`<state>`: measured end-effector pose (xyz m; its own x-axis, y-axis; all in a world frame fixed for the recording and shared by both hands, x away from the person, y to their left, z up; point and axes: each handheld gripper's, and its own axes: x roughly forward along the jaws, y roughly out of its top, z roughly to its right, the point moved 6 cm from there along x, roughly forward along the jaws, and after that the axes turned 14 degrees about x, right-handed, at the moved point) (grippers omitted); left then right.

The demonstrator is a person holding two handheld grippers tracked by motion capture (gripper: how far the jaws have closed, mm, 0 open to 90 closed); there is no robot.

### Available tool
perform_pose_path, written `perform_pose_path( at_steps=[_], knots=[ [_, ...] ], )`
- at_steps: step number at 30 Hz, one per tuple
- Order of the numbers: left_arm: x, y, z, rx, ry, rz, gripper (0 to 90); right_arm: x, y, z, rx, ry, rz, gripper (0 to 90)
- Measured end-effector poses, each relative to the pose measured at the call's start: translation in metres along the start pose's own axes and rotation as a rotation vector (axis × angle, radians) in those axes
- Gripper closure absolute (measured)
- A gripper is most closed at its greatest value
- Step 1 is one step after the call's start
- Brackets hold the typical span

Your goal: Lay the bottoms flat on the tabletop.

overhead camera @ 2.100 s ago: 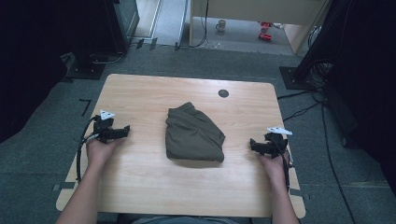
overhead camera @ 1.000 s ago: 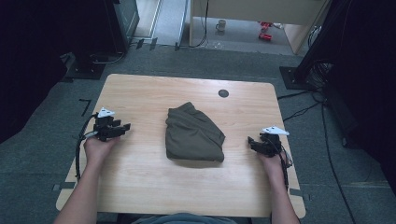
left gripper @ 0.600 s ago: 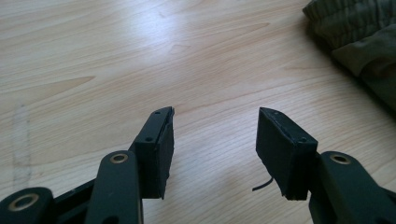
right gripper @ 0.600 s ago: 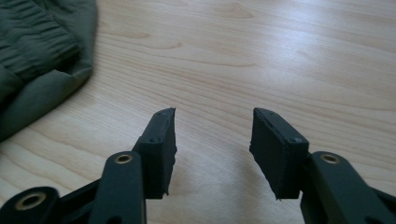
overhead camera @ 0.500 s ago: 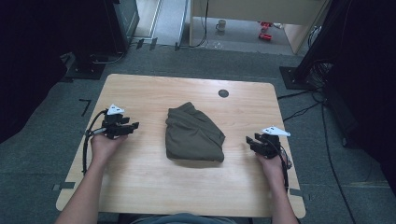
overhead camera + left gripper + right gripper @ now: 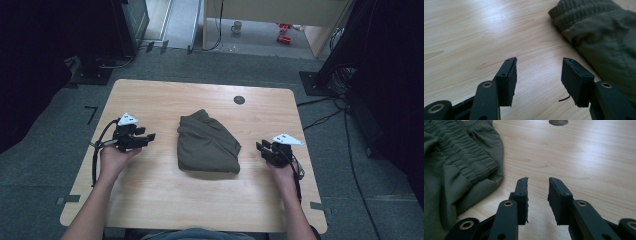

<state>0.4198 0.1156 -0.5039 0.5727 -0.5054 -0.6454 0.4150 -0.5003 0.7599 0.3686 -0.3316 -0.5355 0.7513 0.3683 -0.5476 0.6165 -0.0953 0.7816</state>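
Observation:
A folded olive-green garment (image 6: 207, 144) lies in the middle of the wooden table (image 6: 165, 100). My left gripper (image 6: 150, 137) hovers to its left, pointing at it, jaws open and empty; in the left gripper view (image 6: 539, 72) the cloth (image 6: 604, 32) fills the upper right. My right gripper (image 6: 260, 146) is just right of the garment, pointing toward it. Its jaws have just been closing and stand a narrow gap apart with nothing between them (image 6: 537, 195); the garment's elastic waistband (image 6: 461, 162) lies to their left.
A round dark cable hole (image 6: 239, 99) sits in the tabletop behind the garment, also seen as a hole (image 6: 558, 122) in the right gripper view. Cables (image 6: 325, 117) trail on the grey floor to the right. A mug (image 6: 236, 27) stands on the floor far back.
My left hand has risen and moved right toward the garment. My right hand has shifted slightly left toward it, and its jaws have narrowed.

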Motion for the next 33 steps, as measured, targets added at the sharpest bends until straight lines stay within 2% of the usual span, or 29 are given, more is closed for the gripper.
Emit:
perform_pose_path(
  at_steps=[1, 2, 4, 6, 7, 9, 10, 13, 18, 19, 20, 21, 25, 27, 29, 30, 33],
  knots=[
    [-0.001, 0.004, 0.005, 0.015, -0.006, 0.004, 46.2, 0.0, 0.001, -0.001, 0.0, 0.002, 0.001, 69.9],
    [-0.001, 0.004, 0.005, 0.015, -0.006, 0.004, 46.3, 0.0, 0.001, -0.001, 0.0, 0.002, 0.001, 69.9],
    [-0.003, 0.015, 0.016, 0.032, -0.025, 0.028, 46.4, 0.001, 0.004, -0.002, 0.008, -0.002, -0.025, 70.1],
    [-0.003, 0.018, 0.02, 0.039, -0.03, 0.036, 46.4, 0.003, 0.005, -0.005, 0.011, 0.008, -0.031, 69.9],
    [-0.002, 0.025, 0.028, 0.054, -0.052, 0.039, 46.4, 0.004, 0.005, -0.006, 0.008, 0.014, -0.039, 69.7],
    [-0.001, 0.028, 0.033, 0.06, -0.065, 0.043, 46.4, 0.006, 0.005, -0.008, 0.008, 0.021, -0.05, 69.8],
    [0.001, 0.034, 0.04, 0.083, -0.082, 0.044, 47.2, 0.008, 0.004, -0.013, -0.01, 0.027, -0.053, 70.0],
    [0.006, 0.042, 0.046, 0.096, -0.099, 0.045, 47.7, 0.013, 0.002, -0.019, -0.026, 0.031, -0.082, 70.1],
    [0.009, 0.052, 0.055, 0.098, -0.129, 0.068, 49.1, 0.019, 0.003, -0.026, -0.028, 0.048, -0.088, 71.4],
    [0.01, 0.055, 0.058, 0.087, -0.147, 0.072, 49.8, 0.02, 0.003, -0.028, -0.028, 0.055, -0.086, 72.1],
    [0.015, 0.058, 0.065, 0.086, -0.184, 0.066, 52.1, 0.023, 0.003, -0.033, -0.041, 0.059, -0.094, 74.3],
    [0.015, 0.058, 0.065, 0.086, -0.184, 0.066, 53.5, 0.023, 0.003, -0.033, -0.041, 0.059, -0.094, 74.3],
    [0.025, 0.059, 0.083, 0.111, -0.236, 0.044, 54.8, 0.03, 0.001, -0.04, -0.079, 0.059, -0.104, 81.5],
    [0.03, 0.058, 0.089, 0.134, -0.237, 0.034, 54.4, 0.034, 0.0, -0.043, -0.074, 0.072, -0.107, 82.6],
    [0.04, 0.055, 0.094, 0.159, -0.218, 0.02, 54.1, 0.038, -0.002, -0.046, -0.067, 0.088, -0.114, 82.7],
    [0.049, 0.051, 0.094, 0.169, -0.202, -0.004, 53.9, 0.041, -0.004, -0.049, -0.071, 0.096, -0.127, 82.6],
    [0.058, 0.05, 0.094, 0.164, -0.196, 0.005, 53.7, 0.045, -0.007, -0.052, -0.086, 0.094, -0.139, 82.9]
  ],
)
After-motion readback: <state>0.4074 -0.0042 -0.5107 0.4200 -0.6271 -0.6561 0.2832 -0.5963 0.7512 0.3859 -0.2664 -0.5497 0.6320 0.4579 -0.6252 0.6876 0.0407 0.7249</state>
